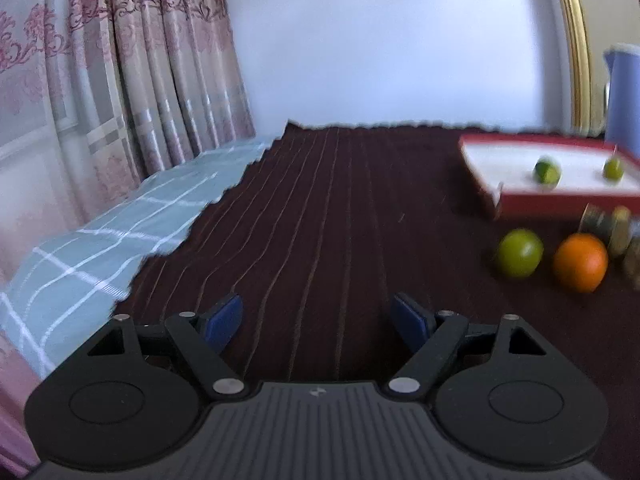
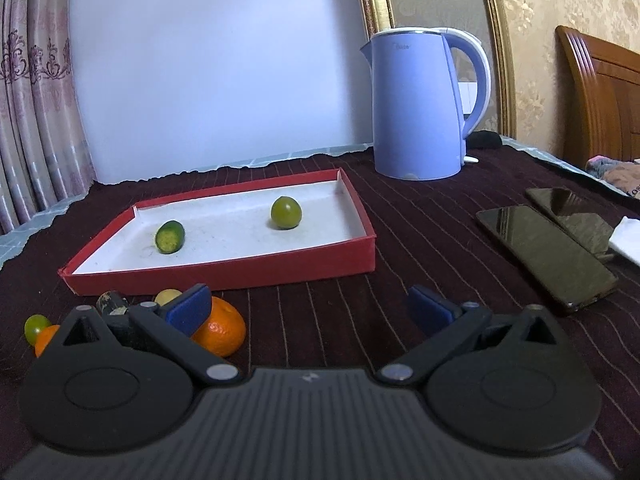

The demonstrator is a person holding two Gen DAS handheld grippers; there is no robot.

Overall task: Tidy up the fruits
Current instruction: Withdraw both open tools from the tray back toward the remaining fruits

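Left gripper: your jaws gape, empty, over bare cloth | right gripper: released, empty, just short of the tray | fruit: two greens in tray, orange and others before its near wall | risk: round fruit may roll if nudged; left pad crowds the orange.

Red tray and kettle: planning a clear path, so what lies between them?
Nothing. In the right wrist view only bare dark striped cloth separates the red tray from the blue kettle.
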